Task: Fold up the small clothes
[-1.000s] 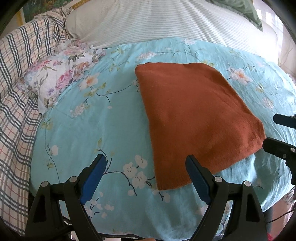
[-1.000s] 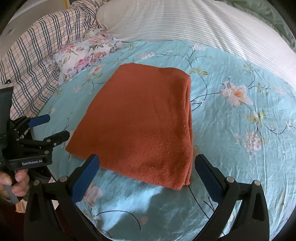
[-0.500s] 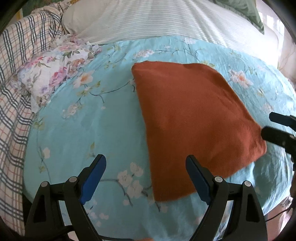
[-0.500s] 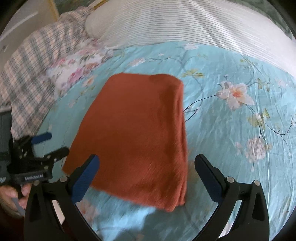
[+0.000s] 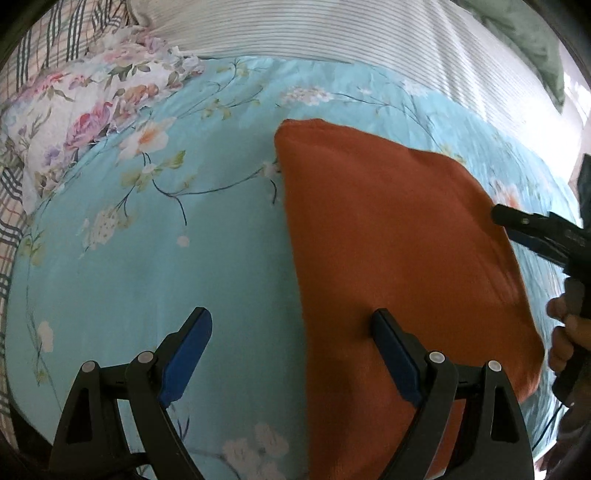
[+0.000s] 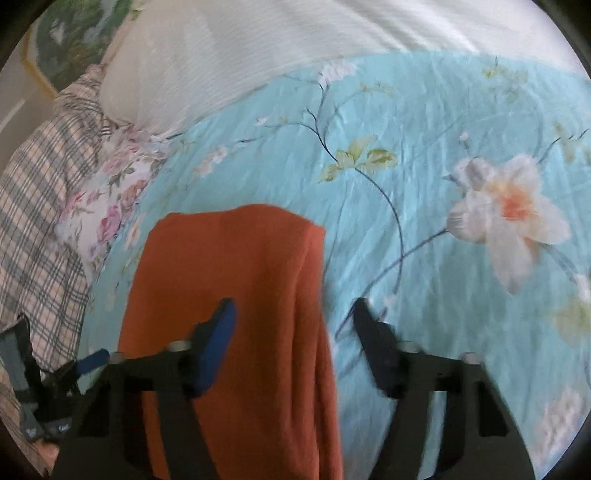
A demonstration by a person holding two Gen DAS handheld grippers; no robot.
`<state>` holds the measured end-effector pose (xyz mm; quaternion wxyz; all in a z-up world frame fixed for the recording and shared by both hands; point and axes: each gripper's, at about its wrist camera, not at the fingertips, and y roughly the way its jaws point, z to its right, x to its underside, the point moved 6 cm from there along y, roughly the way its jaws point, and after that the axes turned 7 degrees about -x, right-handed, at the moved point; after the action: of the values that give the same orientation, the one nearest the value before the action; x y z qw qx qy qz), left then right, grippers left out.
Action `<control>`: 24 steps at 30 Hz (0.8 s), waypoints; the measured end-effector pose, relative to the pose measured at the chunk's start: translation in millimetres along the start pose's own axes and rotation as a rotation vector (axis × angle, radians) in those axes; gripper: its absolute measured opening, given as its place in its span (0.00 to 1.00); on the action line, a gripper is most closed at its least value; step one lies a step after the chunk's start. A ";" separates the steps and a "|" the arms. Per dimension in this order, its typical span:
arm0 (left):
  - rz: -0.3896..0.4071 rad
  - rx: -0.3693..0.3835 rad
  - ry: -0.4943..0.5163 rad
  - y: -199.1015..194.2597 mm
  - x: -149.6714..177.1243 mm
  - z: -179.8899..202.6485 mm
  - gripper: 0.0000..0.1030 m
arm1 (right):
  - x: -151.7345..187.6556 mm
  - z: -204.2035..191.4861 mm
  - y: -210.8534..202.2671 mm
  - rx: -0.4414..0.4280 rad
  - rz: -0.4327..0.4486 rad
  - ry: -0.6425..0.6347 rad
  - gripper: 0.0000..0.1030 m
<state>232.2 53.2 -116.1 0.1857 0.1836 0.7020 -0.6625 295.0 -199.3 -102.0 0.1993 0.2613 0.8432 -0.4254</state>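
A folded rust-orange cloth [image 5: 391, 258] lies flat on the turquoise floral bedsheet [image 5: 166, 258]. My left gripper [image 5: 291, 328] is open and straddles the cloth's left edge, its right finger over the cloth. My right gripper [image 6: 291, 314] is open and straddles the cloth's right folded edge [image 6: 314, 314]. The right gripper also shows at the right of the left wrist view [image 5: 535, 232], beside the cloth's right edge. The left gripper shows at the lower left of the right wrist view [image 6: 74, 369].
A white pink-flowered garment [image 5: 85, 122] lies bunched at the far left of the sheet. A plaid blanket [image 6: 37, 221] lies beyond it. A white striped duvet [image 5: 332, 33] runs across the back. A green pillow [image 5: 532, 37] sits at the far right.
Both grippers have moved forward and lower over the cloth's near corners. The right gripper's jaws have narrowed somewhat. The cloth lies as before.
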 end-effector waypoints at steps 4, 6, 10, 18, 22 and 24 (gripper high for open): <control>-0.011 0.016 -0.018 9.4 -7.5 -1.3 0.88 | -4.6 -9.5 -3.4 -0.019 0.019 -0.032 0.12; 0.005 0.016 -0.006 5.0 -10.1 2.3 0.87 | -7.7 -12.8 -18.0 -0.040 0.066 -0.032 0.12; 0.004 0.017 0.018 8.4 -7.9 12.3 0.88 | 1.5 5.8 0.2 0.021 0.025 -0.018 0.12; -0.006 0.005 0.023 15.9 -4.4 16.2 0.90 | 1.5 2.2 -12.3 0.081 0.040 -0.045 0.19; 0.001 -0.011 0.019 4.4 0.7 12.5 0.90 | 11.0 -6.6 -36.2 0.099 0.064 -0.051 0.20; 0.003 -0.013 0.020 -2.0 6.2 11.3 0.90 | 20.2 -14.3 -47.7 0.089 0.069 -0.054 0.27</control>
<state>226.1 41.8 -118.1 0.1808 0.1901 0.7079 -0.6558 248.5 -206.0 -76.0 0.2247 0.2872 0.8084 -0.4621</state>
